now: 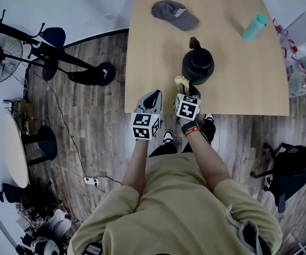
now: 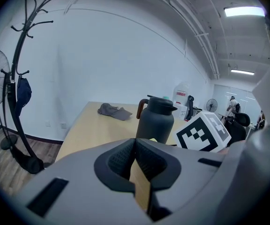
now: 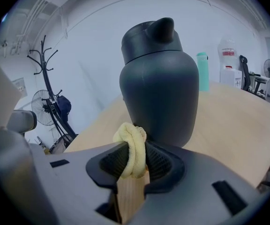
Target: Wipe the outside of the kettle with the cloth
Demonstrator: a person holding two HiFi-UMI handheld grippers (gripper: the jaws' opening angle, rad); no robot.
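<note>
A dark grey kettle (image 1: 198, 64) with a brown handle stands on the wooden table (image 1: 158, 73) near its front edge; it also fills the right gripper view (image 3: 158, 83) and shows in the left gripper view (image 2: 155, 121). My right gripper (image 1: 184, 89) is shut on a bunched yellow cloth (image 3: 132, 149), which sits just in front of the kettle's lower side (image 1: 181, 82). My left gripper (image 1: 153, 101) hovers at the table's front edge, left of the kettle, shut with nothing between its jaws (image 2: 135, 161).
A grey cap (image 1: 174, 14) lies at the table's far side and a teal bottle (image 1: 254, 27) lies at the far right. A coat stand (image 1: 47, 49) and a fan (image 1: 1, 57) are on the floor to the left. An office chair (image 1: 291, 171) stands to the right.
</note>
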